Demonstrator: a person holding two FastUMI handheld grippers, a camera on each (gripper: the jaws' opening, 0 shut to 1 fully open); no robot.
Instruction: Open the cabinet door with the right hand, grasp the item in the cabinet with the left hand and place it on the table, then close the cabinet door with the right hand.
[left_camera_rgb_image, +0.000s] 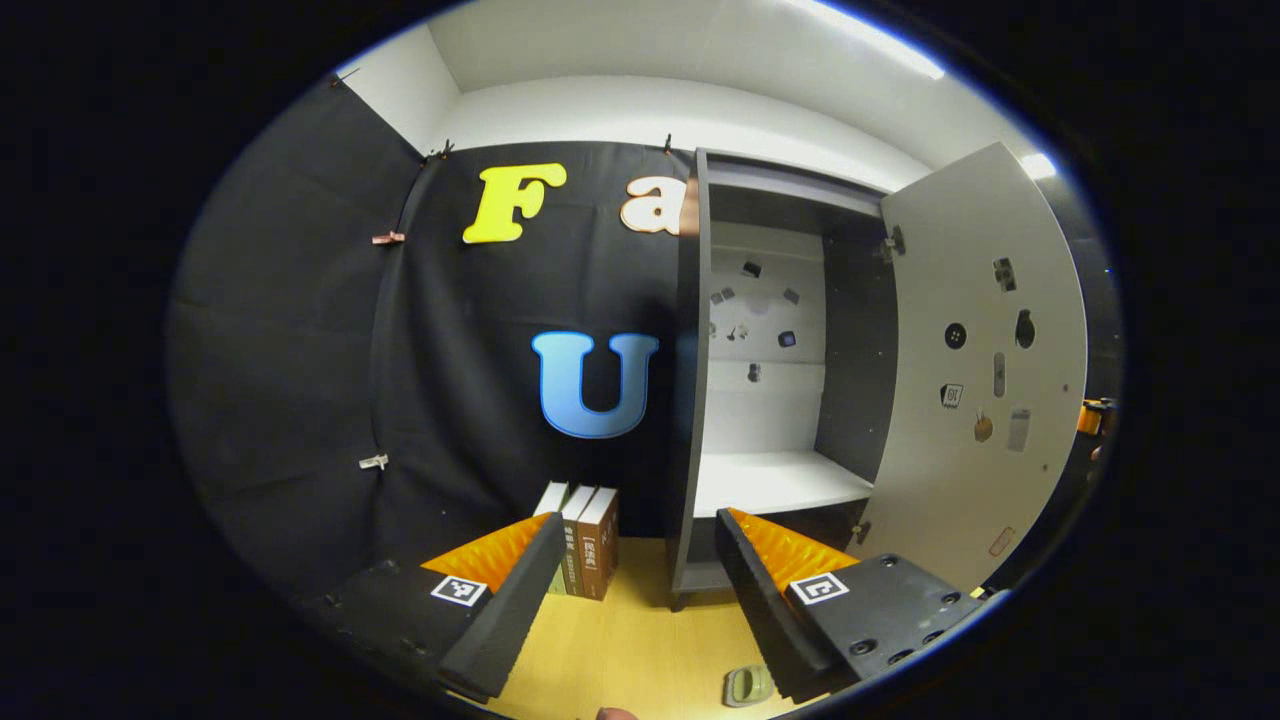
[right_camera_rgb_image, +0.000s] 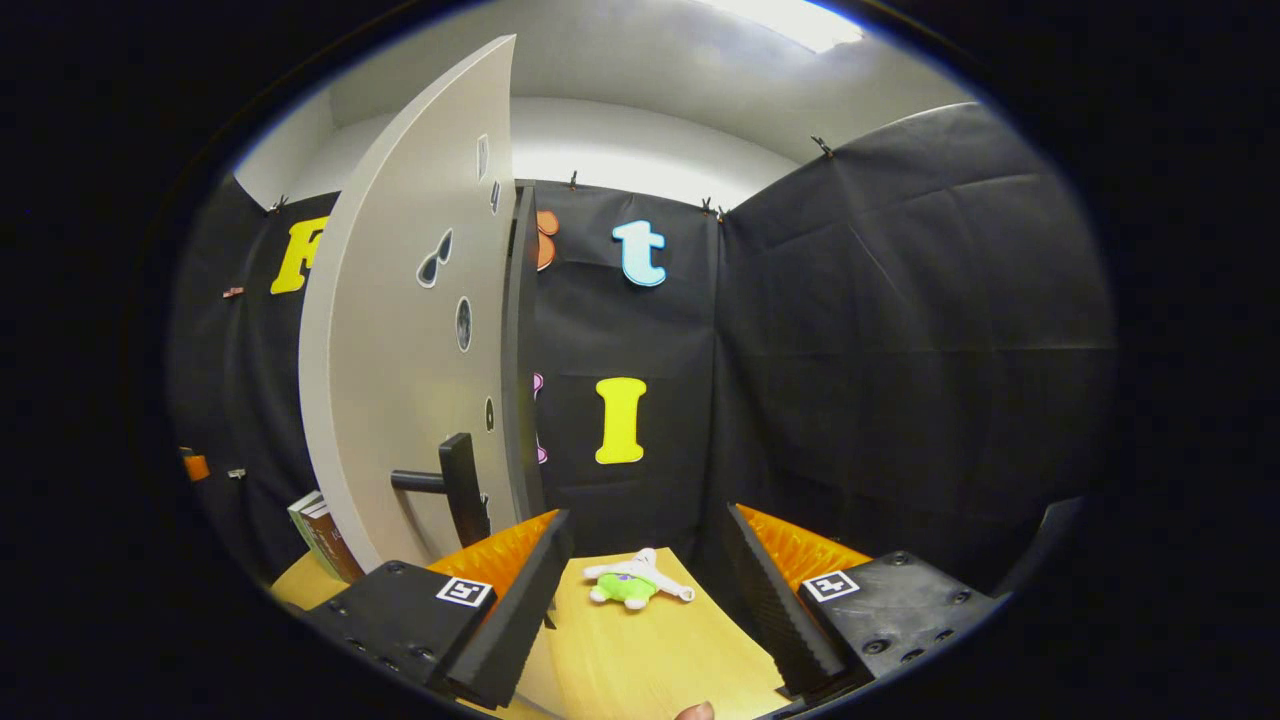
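Observation:
The grey cabinet (left_camera_rgb_image: 688, 400) stands on the table with its door (left_camera_rgb_image: 985, 300) swung wide to the right. Its white shelf (left_camera_rgb_image: 775, 482) looks bare; small stickers dot the back wall. My left gripper (left_camera_rgb_image: 640, 520) is open, held in front of the cabinet's left edge with nothing between its fingers. In the right gripper view the door (right_camera_rgb_image: 400, 350) shows almost edge-on at the left, with its black handle (right_camera_rgb_image: 452, 485) just beyond my left finger. My right gripper (right_camera_rgb_image: 648, 512) is open and holds nothing. A green and white plush toy (right_camera_rgb_image: 635, 583) lies on the table ahead of it.
Three books (left_camera_rgb_image: 585, 540) stand upright left of the cabinet, the same books (right_camera_rgb_image: 322, 535) showing past the door. A small greenish object (left_camera_rgb_image: 747, 685) lies on the wooden table (left_camera_rgb_image: 640, 640) near my left gripper. Black cloth walls close the booth.

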